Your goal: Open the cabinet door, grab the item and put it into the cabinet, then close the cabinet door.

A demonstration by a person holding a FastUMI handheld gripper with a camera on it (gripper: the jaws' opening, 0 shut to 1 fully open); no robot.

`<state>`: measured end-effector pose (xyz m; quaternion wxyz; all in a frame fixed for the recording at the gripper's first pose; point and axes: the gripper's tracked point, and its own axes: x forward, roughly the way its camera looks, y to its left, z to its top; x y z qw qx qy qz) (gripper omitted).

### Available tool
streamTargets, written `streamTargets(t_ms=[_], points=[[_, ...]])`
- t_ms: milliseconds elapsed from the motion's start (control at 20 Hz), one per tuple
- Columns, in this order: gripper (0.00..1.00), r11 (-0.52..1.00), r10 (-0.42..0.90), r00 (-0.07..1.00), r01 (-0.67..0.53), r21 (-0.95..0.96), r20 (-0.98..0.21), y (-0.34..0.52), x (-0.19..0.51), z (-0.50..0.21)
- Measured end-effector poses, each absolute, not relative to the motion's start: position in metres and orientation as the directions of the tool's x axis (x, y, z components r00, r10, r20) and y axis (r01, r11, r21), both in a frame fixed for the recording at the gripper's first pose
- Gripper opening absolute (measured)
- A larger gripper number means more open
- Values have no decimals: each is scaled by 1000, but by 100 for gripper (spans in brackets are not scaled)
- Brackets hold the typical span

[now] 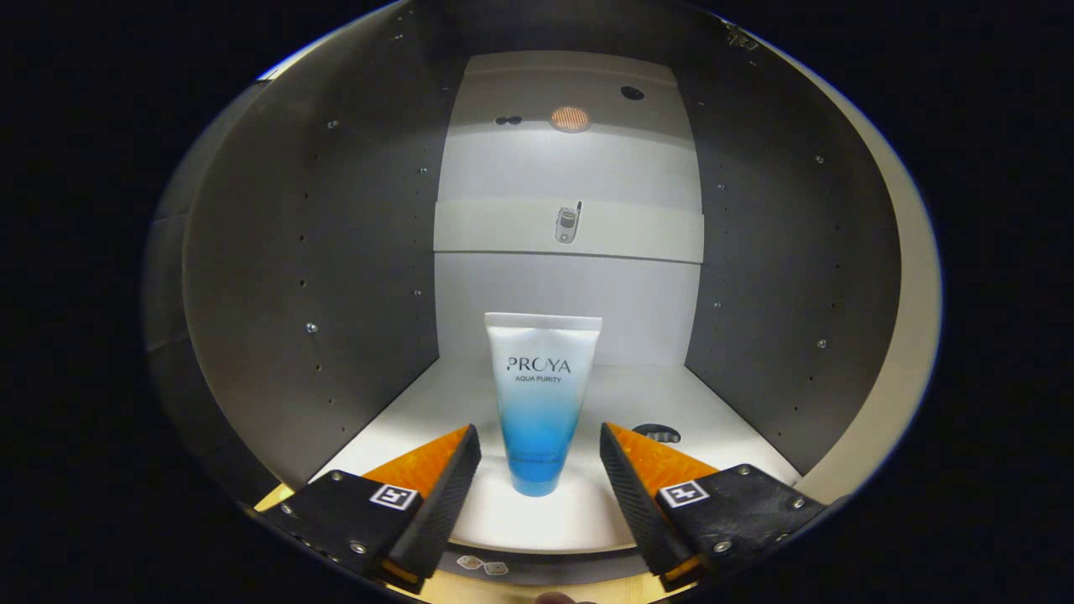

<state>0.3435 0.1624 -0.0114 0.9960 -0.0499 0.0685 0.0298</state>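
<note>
A white and blue cosmetic tube (pixel 541 403) stands upright on its cap on the cabinet's white floor (pixel 638 394), inside the open cabinet. My gripper (pixel 539 445) is open at the cabinet's mouth, one finger on each side of the tube's lower part. Neither finger touches the tube; a gap shows on both sides. The cabinet door is out of sight.
Dark side walls (pixel 319 277) with rows of small holes close in left and right. The white back panel (pixel 566 285) carries a horizontal rail (pixel 568 231). A dark round hole (pixel 657 433) lies in the floor to the right of the tube.
</note>
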Motion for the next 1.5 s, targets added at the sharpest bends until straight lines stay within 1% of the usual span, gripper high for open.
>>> streamTargets(t_ms=[50,200,300,400,750,950,1050,1150,1300,1500], points=[[94,994,49,990,-61,-87,-136,160,337,-7],[94,997,38,993,-46,-68,-112,156,304,10],[94,997,64,993,-68,-35,-97,158,275,21],[94,996,90,991,-90,-4,-104,160,238,26],[93,995,82,996,-81,52,-21,150,95,65],[94,986,121,992,-114,121,-46,160,26,68],[94,989,132,990,-128,79,-50,160,-4,69],[94,987,157,987,-156,32,-29,161,-32,77],[94,978,206,978,-206,15,-28,152,-63,79],[95,988,156,987,-156,-10,-31,82,-97,89]])
